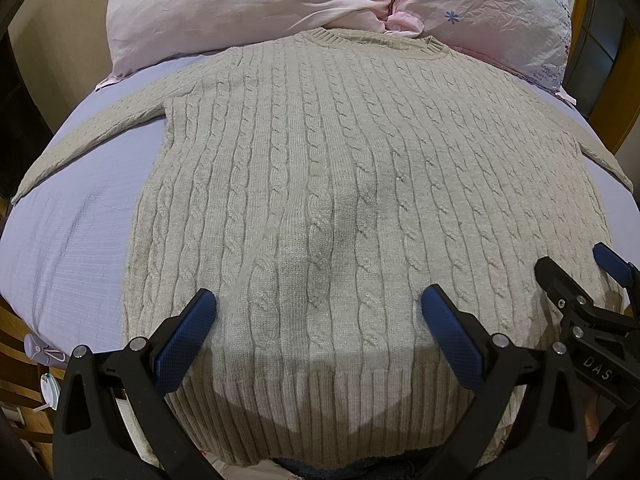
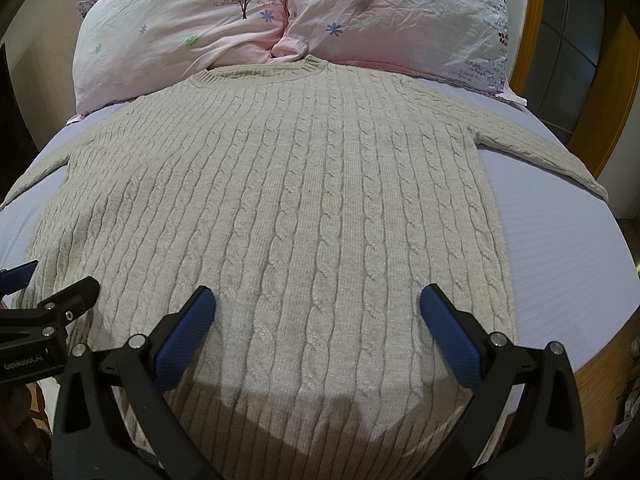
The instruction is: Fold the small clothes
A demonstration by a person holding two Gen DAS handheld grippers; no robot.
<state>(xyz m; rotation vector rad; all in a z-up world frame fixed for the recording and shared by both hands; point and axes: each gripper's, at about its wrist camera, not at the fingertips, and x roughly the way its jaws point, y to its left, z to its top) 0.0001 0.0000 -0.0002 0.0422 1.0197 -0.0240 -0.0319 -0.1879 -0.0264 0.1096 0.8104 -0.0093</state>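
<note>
A beige cable-knit sweater (image 1: 320, 152) lies flat and spread out on a lilac bed sheet (image 1: 72, 240), collar far, ribbed hem near, sleeves out to both sides. It also shows in the right wrist view (image 2: 288, 184). My left gripper (image 1: 318, 304) is open and empty, above the sweater's lower left part near the hem. My right gripper (image 2: 318, 304) is open and empty, above the lower right part near the hem. The right gripper also shows at the right edge of the left wrist view (image 1: 576, 276).
Two pink flowered pillows (image 1: 280, 4) (image 2: 392, 16) lie at the head of the bed, just beyond the collar. The lilac sheet (image 2: 560, 248) shows bare on both sides of the sweater. A wooden frame (image 2: 592, 92) stands at the right.
</note>
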